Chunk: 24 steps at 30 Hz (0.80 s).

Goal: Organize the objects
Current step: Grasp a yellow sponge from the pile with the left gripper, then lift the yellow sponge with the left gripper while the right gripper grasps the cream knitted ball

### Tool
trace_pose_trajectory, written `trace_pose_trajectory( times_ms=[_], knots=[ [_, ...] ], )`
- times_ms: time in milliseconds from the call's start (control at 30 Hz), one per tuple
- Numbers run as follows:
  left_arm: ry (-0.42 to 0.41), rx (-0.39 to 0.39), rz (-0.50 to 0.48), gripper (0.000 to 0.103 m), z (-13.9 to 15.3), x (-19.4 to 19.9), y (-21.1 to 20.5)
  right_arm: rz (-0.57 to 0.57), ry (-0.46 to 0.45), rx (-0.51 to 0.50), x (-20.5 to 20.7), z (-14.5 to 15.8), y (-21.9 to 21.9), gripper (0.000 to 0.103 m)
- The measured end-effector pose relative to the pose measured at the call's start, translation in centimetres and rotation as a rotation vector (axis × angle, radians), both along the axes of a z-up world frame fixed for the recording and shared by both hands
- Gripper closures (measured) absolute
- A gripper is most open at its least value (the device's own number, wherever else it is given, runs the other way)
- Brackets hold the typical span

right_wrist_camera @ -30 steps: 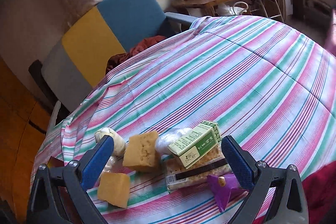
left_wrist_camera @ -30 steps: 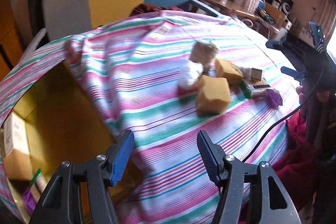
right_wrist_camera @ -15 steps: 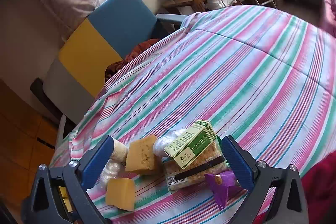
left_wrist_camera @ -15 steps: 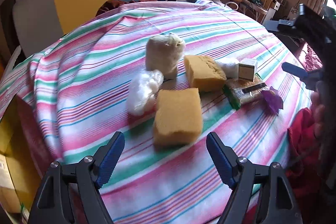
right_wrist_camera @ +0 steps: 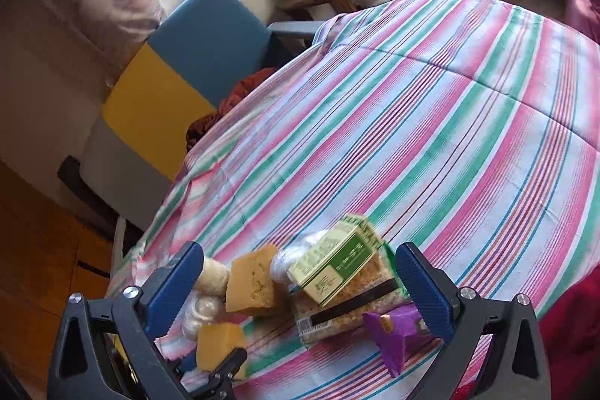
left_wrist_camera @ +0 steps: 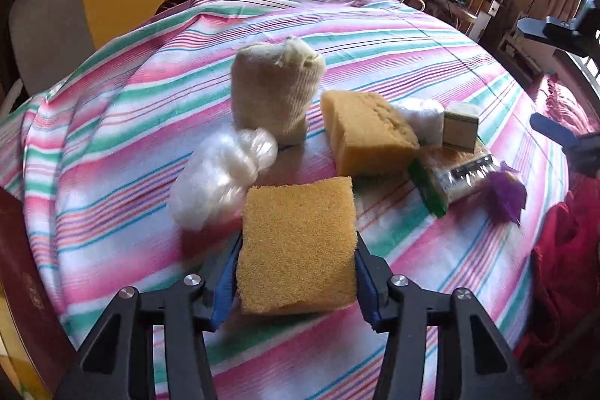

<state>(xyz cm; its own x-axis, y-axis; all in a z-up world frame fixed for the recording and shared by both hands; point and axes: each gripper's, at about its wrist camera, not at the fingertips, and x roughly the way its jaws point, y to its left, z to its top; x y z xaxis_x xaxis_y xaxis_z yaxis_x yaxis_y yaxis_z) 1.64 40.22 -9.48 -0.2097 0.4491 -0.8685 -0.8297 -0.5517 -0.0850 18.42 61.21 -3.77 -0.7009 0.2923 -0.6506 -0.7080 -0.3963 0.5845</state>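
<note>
- Your left tool (left_wrist_camera: 296, 272) has just been closing; its pads now sit against the near sponge (left_wrist_camera: 298, 242) on the striped table (left_wrist_camera: 412, 62).
- Right tool (right_wrist_camera: 300, 287) hovers wide, empty.
- Risk: soft foam compresses; a shallow grip may slip on lifting.
- Plastic wad (left_wrist_camera: 221, 175) lies just beside; may snag.

Striped bedspread (left_wrist_camera: 375, 36), two sponges (left_wrist_camera: 298, 242), knit roll (left_wrist_camera: 273, 89), packets (left_wrist_camera: 453, 171)

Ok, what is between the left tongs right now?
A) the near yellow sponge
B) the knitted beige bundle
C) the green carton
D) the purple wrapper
A: in the left wrist view the left tongs have just been closing and their blue pads sit against both sides of the near yellow sponge.
</note>
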Motion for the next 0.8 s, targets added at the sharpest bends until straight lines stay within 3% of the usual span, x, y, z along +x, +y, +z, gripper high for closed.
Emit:
trace_pose_trajectory(
  times_ms=[200, 433, 600, 800],
  knots=[
    [0.027, 0.029, 0.0, 0.049, 0.0, 1.7, -3.6, -0.041, 0.022, -0.06, 0.9, -0.7, 0.7, 0.0],
    [0.033, 0.072, 0.005, 0.049, 0.0, 2.9, -6.8, 0.145, -0.021, -0.016, -2.7, -0.2, -1.0, 0.0],
    [0.03, 0.095, 0.004, 0.049, -0.3, 2.7, -6.9, 0.259, -0.098, 0.037, -5.1, -0.3, -2.9, 0.0],
    [0.019, 0.121, 0.001, 0.049, -0.8, 2.6, -7.2, 0.352, -0.138, 0.033, -7.0, -0.7, -4.3, 0.0]
  ],
)
